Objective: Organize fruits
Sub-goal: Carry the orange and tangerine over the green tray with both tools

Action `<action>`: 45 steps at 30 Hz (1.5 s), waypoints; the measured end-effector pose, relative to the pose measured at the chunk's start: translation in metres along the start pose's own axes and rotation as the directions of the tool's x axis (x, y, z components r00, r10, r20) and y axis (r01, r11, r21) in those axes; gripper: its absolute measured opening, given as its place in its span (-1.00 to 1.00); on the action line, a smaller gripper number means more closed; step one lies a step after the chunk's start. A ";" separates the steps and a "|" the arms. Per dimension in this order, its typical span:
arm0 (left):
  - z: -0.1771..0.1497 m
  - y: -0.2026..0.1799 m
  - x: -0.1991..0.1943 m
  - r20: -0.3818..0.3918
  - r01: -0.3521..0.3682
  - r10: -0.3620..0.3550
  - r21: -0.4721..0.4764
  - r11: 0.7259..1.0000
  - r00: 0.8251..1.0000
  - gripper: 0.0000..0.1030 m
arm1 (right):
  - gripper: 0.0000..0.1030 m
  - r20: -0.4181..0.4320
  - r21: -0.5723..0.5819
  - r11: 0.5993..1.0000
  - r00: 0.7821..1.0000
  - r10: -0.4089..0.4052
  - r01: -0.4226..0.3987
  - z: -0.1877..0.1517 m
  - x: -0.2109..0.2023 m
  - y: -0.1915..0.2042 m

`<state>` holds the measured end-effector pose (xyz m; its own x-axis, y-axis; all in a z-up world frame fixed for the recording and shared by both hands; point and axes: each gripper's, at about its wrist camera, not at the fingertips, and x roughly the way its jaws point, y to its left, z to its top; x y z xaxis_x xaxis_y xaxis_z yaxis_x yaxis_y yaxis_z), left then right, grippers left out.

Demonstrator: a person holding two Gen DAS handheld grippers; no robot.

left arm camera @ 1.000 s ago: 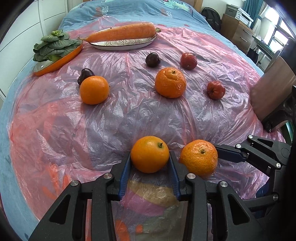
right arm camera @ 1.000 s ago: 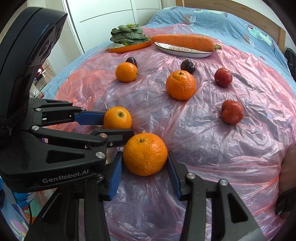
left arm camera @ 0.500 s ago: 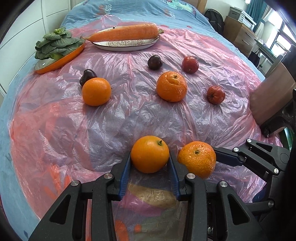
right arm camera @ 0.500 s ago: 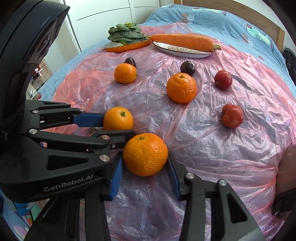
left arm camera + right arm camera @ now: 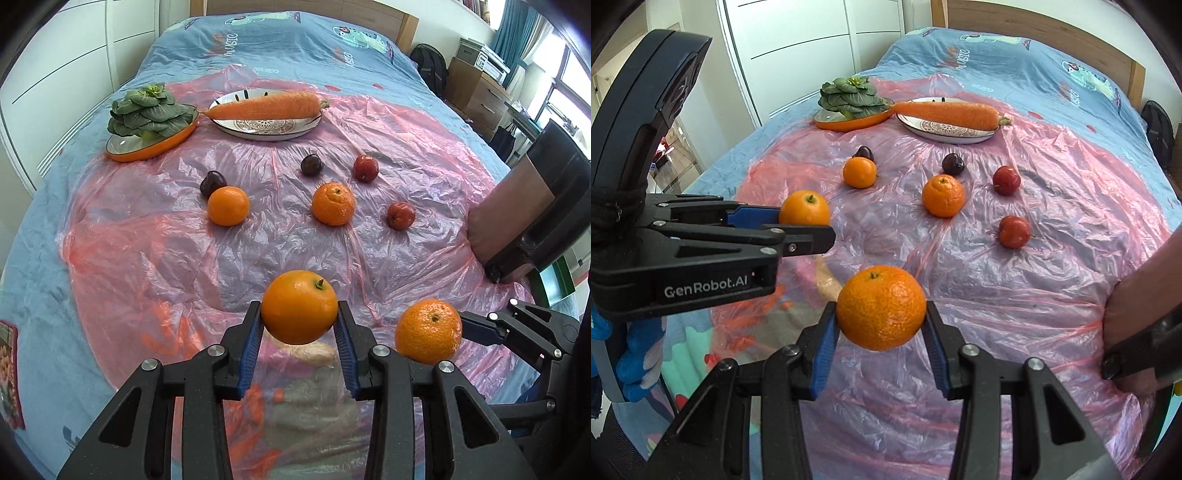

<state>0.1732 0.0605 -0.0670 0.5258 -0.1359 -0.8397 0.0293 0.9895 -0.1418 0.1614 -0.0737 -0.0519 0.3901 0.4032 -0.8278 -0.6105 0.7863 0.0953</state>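
Oranges fill both grippers at once, so the carrying step looks to be in hand.

Left wrist view: the left gripper (image 5: 300, 325) has its fingers pinching a smooth orange (image 5: 299, 306) clear of the pink plastic sheet (image 5: 147, 236) that covers the bed (image 5: 258, 48). Just to its right the right gripper (image 5: 480, 328) holds a pebbly mandarin (image 5: 428, 331). Farther out lie another orange (image 5: 228, 205), a knobbed mandarin (image 5: 333, 203), two dark plums (image 5: 213, 182) (image 5: 311, 164) and two red fruits (image 5: 365, 168) (image 5: 400, 215). Beyond them a carrot (image 5: 266, 107) rests on a patterned plate (image 5: 266, 129), and greens (image 5: 147, 112) sit in an orange dish (image 5: 147, 151).

Right wrist view: the right gripper (image 5: 881, 334) has its fingers clamped on the pebbly mandarin (image 5: 881, 308), lifted off the sheet; the left gripper (image 5: 798, 229) shows side-on at left with its smooth orange (image 5: 804, 208).

Next, I judge, each fruit must be set beside its like, without the two tools knocking together. Open sheet lies in the near middle; the bed's edge drops away on the left, and a brown object (image 5: 517, 218) crowds the right.
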 end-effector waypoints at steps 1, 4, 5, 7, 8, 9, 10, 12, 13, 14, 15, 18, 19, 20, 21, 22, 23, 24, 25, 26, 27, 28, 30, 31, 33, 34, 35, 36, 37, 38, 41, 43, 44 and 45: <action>-0.001 -0.001 -0.005 0.006 0.002 -0.002 0.000 1.000 1.000 -0.35 | -0.62 0.005 0.001 1.000 1.000 -0.003 0.003 -0.002 -0.006 0.001; -0.009 -0.006 -0.022 0.021 0.011 -0.011 -0.001 1.000 1.000 -0.35 | -0.62 0.020 0.012 1.000 1.000 -0.009 0.009 -0.009 -0.026 0.004; -0.012 -0.008 -0.027 0.024 0.015 -0.015 -0.001 1.000 1.000 -0.35 | -0.62 0.024 0.015 1.000 1.000 -0.013 0.013 -0.011 -0.032 0.005; -0.020 -0.012 -0.037 0.031 0.020 -0.021 0.004 1.000 0.999 -0.35 | -0.62 0.031 0.022 1.000 0.999 -0.021 0.020 -0.018 -0.044 0.006; -0.023 -0.014 -0.042 0.035 0.022 -0.022 0.006 1.000 0.999 -0.35 | -0.62 0.034 0.026 0.999 0.999 -0.026 0.025 -0.021 -0.050 0.006; -0.026 -0.016 -0.046 0.038 0.026 -0.026 0.008 1.000 0.999 -0.35 | -0.62 0.037 0.030 0.999 0.999 -0.031 0.030 -0.025 -0.056 0.007; -0.029 -0.018 -0.051 0.041 0.031 -0.031 0.007 1.000 0.999 -0.35 | -0.62 0.039 0.033 0.999 0.999 -0.037 0.035 -0.028 -0.061 0.006; -0.035 -0.022 -0.059 0.043 0.043 -0.043 0.005 0.999 0.998 -0.35 | -0.62 0.044 0.043 0.998 0.998 -0.048 0.046 -0.036 -0.072 0.006; -0.038 -0.024 -0.063 0.045 0.045 -0.046 0.009 0.999 0.998 -0.35 | -0.62 0.046 0.047 0.998 0.998 -0.053 0.051 -0.040 -0.077 0.006; -0.041 -0.027 -0.067 0.048 0.045 -0.045 0.017 0.999 0.998 -0.35 | -0.62 0.049 0.051 0.997 0.997 -0.059 0.057 -0.044 -0.082 0.006; -0.044 -0.031 -0.071 0.051 0.044 -0.045 0.025 0.999 0.998 -0.35 | -0.62 0.052 0.056 0.996 0.997 -0.065 0.062 -0.048 -0.087 0.005; -0.052 -0.041 -0.083 0.058 0.048 -0.051 0.045 0.998 0.997 -0.35 | -0.62 0.063 0.075 0.994 0.995 -0.082 0.077 -0.060 -0.103 0.002; -0.054 -0.045 -0.086 0.060 0.049 -0.052 0.052 0.997 0.997 -0.35 | -0.62 0.066 0.082 0.993 0.994 -0.087 0.081 -0.064 -0.107 0.001; -0.057 -0.048 -0.089 0.061 0.050 -0.053 0.058 0.997 0.997 -0.35 | -0.62 0.070 0.089 0.992 0.993 -0.092 0.086 -0.068 -0.112 0.000; -0.060 -0.052 -0.092 0.062 0.052 -0.056 0.064 0.997 0.997 -0.35 | -0.62 0.074 0.095 0.991 0.992 -0.098 0.091 -0.072 -0.117 -0.002; -0.063 -0.056 -0.095 0.061 0.056 -0.060 0.071 0.996 0.996 -0.35 | -0.62 0.077 0.102 0.990 0.992 -0.104 0.096 -0.077 -0.122 -0.004; -0.065 -0.061 -0.097 0.059 0.059 -0.064 0.079 0.995 0.996 -0.35 | -0.62 0.080 0.111 0.989 0.991 -0.110 0.100 -0.082 -0.126 -0.006; -0.068 -0.066 -0.099 0.056 0.064 -0.069 0.087 0.994 0.996 -0.35 | -0.62 0.082 0.120 0.987 0.990 -0.116 0.106 -0.087 -0.131 -0.009; -0.071 -0.071 -0.100 0.053 0.069 -0.074 0.094 0.993 0.996 -0.35 | -0.62 0.085 0.130 0.985 0.989 -0.123 0.112 -0.092 -0.136 -0.012; -0.074 -0.076 -0.102 0.050 0.075 -0.080 0.100 0.992 0.996 -0.35 | -0.62 0.088 0.140 0.983 0.987 -0.131 0.118 -0.097 -0.141 -0.016; -0.076 -0.082 -0.103 0.046 0.082 -0.087 0.107 0.991 0.995 -0.35 | -0.62 0.091 0.152 0.980 0.986 -0.140 0.125 -0.102 -0.146 -0.019; -0.078 -0.088 -0.103 0.042 0.090 -0.095 0.114 0.989 0.995 -0.35 | -0.62 0.095 0.165 0.977 0.984 -0.149 0.132 -0.107 -0.151 -0.024; -0.082 -0.101 -0.105 0.033 0.104 -0.109 0.133 0.986 0.994 -0.35 | -0.62 0.100 0.192 0.970 0.980 -0.170 0.149 -0.117 -0.161 -0.034; -0.084 -0.108 -0.106 0.029 0.111 -0.116 0.142 0.984 0.993 -0.35 | -0.62 0.102 0.205 0.966 0.978 -0.181 0.158 -0.122 -0.166 -0.039; -0.087 -0.123 -0.107 0.019 0.131 -0.136 0.160 0.978 0.991 -0.35 | -0.62 0.106 0.232 0.957 0.973 -0.203 0.175 -0.132 -0.176 -0.050; -0.088 -0.129 -0.108 0.015 0.138 -0.143 0.171 0.976 0.990 -0.35 | -0.62 0.108 0.245 0.952 0.971 -0.214 0.183 -0.137 -0.182 -0.056; -0.089 -0.137 -0.109 0.012 0.143 -0.148 0.184 0.972 0.989 -0.35 | -0.62 0.109 0.259 0.947 0.968 -0.225 0.191 -0.142 -0.186 -0.062; -0.090 -0.145 -0.109 0.008 0.150 -0.154 0.199 0.969 0.988 -0.35 | -0.62 0.111 0.274 0.941 0.965 -0.236 0.199 -0.148 -0.192 -0.068; -0.091 -0.153 -0.109 0.003 0.156 -0.160 0.212 0.965 0.987 -0.35 | -0.62 0.111 0.289 0.935 0.963 -0.247 0.206 -0.153 -0.196 -0.074; -0.092 -0.160 -0.109 -0.003 0.163 -0.166 0.226 0.960 0.986 -0.35 | -0.62 0.112 0.307 0.928 0.960 -0.258 0.214 -0.159 -0.201 -0.080; -0.094 -0.184 -0.108 -0.023 0.181 -0.182 0.269 0.946 0.983 -0.35 | -0.62 0.111 0.359 0.904 0.952 -0.286 0.230 -0.177 -0.212 -0.100; -0.095 -0.199 -0.107 -0.036 0.192 -0.190 0.297 0.935 0.981 -0.35 | -0.62 0.111 0.390 0.889 0.946 -0.304 0.239 -0.187 -0.219 -0.114; -0.095 -0.207 -0.106 -0.043 0.199 -0.195 0.310 0.930 0.980 -0.35 | -0.62 0.111 0.404 0.882 0.944 -0.311 0.244 -0.191 -0.222 -0.120; -0.095 -0.215 -0.105 -0.049 0.205 -0.200 0.322 0.924 0.979 -0.35 | -0.62 0.110 0.417 0.875 0.942 -0.318 0.247 -0.196 -0.224 -0.126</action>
<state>0.0306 -0.1427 0.0019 0.4673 -0.3332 -0.8189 0.4087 0.9028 -0.1341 0.0159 -0.3545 0.0136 0.6376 0.1809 -0.7488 -0.1505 0.9826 0.1092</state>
